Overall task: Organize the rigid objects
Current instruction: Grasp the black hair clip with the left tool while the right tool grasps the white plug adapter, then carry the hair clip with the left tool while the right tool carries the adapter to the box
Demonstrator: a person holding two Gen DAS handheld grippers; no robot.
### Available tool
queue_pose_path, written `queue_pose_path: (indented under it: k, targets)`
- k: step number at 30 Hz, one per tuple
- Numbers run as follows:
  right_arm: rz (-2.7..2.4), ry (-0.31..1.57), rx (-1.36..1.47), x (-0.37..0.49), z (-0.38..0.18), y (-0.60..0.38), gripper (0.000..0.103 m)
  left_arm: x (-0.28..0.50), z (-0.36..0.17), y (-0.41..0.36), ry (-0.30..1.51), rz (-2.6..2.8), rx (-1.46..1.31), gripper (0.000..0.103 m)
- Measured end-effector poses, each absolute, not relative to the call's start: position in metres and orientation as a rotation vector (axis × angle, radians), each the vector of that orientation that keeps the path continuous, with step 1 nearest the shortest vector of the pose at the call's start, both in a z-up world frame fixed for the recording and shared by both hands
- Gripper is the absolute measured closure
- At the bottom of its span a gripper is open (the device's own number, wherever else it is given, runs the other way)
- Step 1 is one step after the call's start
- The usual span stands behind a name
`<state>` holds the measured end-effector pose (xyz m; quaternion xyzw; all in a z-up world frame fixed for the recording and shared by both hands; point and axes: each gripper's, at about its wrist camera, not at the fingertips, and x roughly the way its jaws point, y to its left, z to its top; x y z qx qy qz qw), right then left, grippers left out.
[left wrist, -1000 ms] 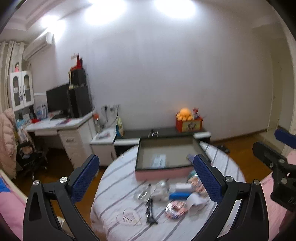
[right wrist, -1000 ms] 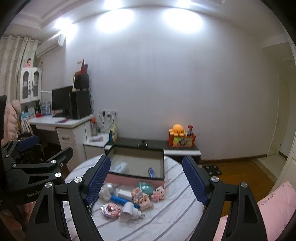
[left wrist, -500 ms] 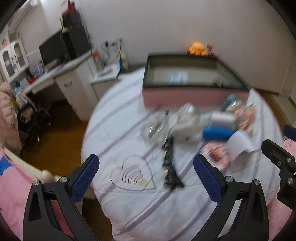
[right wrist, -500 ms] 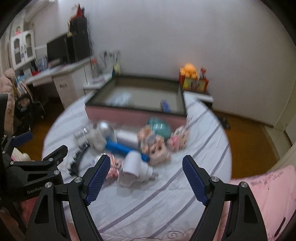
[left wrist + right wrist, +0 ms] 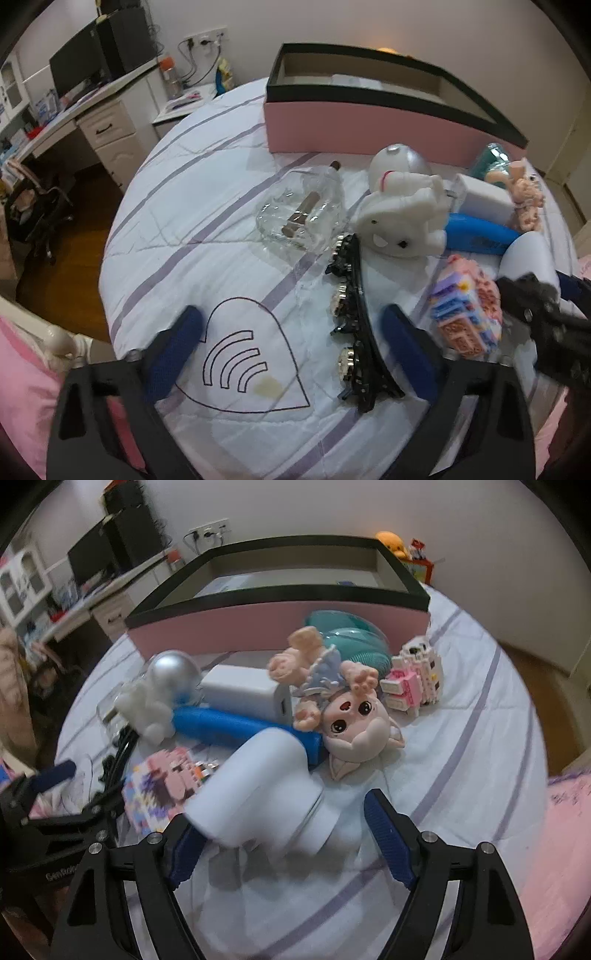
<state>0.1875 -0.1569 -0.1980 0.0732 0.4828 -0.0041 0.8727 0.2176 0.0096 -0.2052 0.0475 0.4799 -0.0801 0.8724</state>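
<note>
On the striped round bed my left gripper [image 5: 291, 350] hangs low with its jaws closing. A black hair clip [image 5: 351, 325] lies between the fingers beside the right one, with no pad pressing it. My right gripper [image 5: 286, 845] is also closing, around a white hair-dryer-like device [image 5: 266, 786]; the right finger stands clear of it. Behind lie a blue handle [image 5: 229, 723], a doll [image 5: 351, 716], a white astronaut figure [image 5: 402, 206], a glass bottle [image 5: 306, 214] and a pink block model [image 5: 465, 317]. The pink box [image 5: 277, 616] with a black rim stands open at the back.
A teal case [image 5: 351, 642], a white power bank [image 5: 243, 694] and a pink-white block house [image 5: 413, 679] sit by the box. The bed edge [image 5: 110, 258] drops to wooden floor on the left. A desk [image 5: 103, 122] with a monitor stands beyond.
Both grippers tipped from facing the wall down onto the bed and came in close over the pile. The left fingers stand nearer together than before.
</note>
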Motion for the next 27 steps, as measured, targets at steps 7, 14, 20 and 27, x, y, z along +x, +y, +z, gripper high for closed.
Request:
queue_pose_path:
  k: [7,14,20,27]
  targets:
    - [-0.007,0.990,0.130,0.183,-0.196,-0.158,0.052,0.212,-0.197,0.015,1.001,-0.223,0.077,0.083]
    - [0.010,0.991,0.141,0.182,-0.193,-0.161,0.052,0.205,-0.195,0.016,1.006,-0.215,0.083,0.084]
    - [0.009,0.956,0.139,0.174,-0.179,-0.164,0.052,0.198,-0.184,0.013,0.997,-0.221,0.072,0.084]
    - [-0.012,0.823,0.127,0.152,-0.130,-0.175,0.052,0.182,-0.140,0.003,0.873,-0.232,0.078,0.084]
